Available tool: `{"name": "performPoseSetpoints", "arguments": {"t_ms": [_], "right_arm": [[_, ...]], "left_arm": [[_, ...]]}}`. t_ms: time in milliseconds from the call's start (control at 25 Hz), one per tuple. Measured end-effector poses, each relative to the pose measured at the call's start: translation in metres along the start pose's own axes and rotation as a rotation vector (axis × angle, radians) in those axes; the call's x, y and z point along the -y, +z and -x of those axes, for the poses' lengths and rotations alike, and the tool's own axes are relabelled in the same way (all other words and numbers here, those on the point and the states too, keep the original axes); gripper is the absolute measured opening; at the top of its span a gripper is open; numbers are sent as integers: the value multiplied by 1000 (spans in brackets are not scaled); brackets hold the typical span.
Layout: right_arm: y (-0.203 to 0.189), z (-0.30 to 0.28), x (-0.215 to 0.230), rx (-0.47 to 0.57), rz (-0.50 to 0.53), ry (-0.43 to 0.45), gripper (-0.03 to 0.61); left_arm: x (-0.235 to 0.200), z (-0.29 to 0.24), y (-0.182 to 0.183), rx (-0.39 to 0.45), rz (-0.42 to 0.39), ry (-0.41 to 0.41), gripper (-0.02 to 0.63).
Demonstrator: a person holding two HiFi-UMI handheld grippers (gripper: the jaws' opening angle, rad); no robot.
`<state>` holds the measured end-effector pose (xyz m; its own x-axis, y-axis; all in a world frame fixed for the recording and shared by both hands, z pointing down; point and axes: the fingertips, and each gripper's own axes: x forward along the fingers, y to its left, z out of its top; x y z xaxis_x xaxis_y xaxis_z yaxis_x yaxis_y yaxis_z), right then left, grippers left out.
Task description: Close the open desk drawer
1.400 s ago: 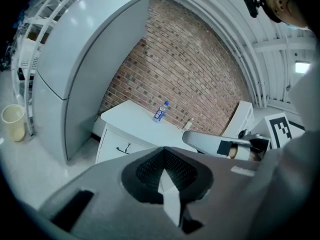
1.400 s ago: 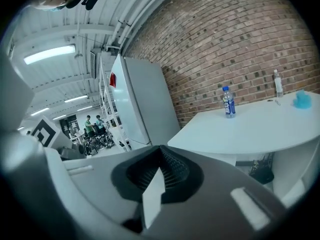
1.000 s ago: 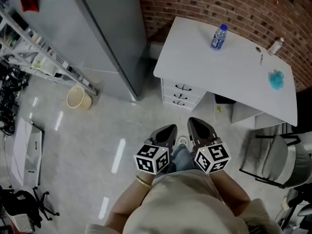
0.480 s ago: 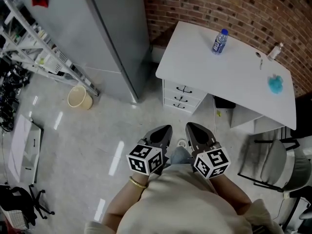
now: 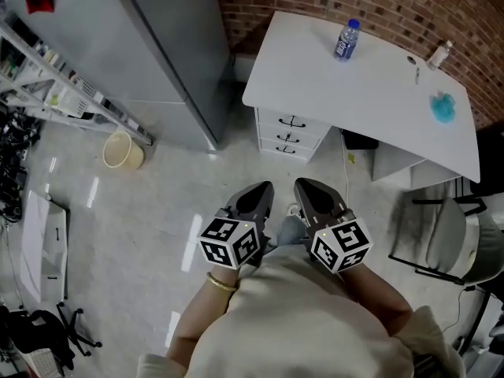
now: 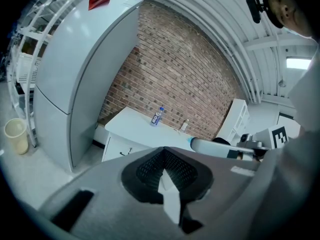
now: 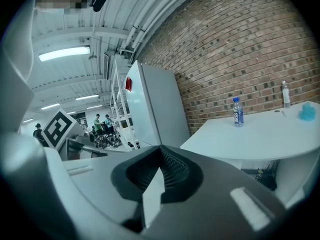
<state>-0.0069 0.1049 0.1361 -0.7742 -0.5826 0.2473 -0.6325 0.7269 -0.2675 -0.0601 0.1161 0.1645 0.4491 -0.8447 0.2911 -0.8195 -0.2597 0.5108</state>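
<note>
In the head view I saw the left gripper (image 5: 256, 196) and right gripper (image 5: 310, 192) held close to the person's torso, well apart from the desk (image 5: 370, 101). Its 3 drawers (image 5: 287, 135) sat under the end nearer the fridge (image 5: 157, 53), and I could not tell which stood open. In the left gripper view the jaws were clenched on nothing, and the gripper's body hid most of the drawer fronts. In the right gripper view the jaws were likewise clenched and empty, with the drawers out of sight.

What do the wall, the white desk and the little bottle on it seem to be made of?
Wall: red-brown brick, matt; mortar lines show.
Desk: smooth white board, perhaps laminate or painted wood; even, seamless top.
Bottle: likely clear plastic, see-through, blue cap and label.
</note>
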Motion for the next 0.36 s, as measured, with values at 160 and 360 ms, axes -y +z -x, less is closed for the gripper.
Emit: {"name": "performPoseSetpoints", "arguments": {"t_ms": [160, 360], "right_arm": [[-5, -2, -3, -7, -6, 5, 2], [-8, -10, -3, -17, 1, 15, 2]], "left_arm": [[-4, 0, 0, 2, 10, 1, -2], [-8, -4, 4, 18, 13, -6, -3]]}}
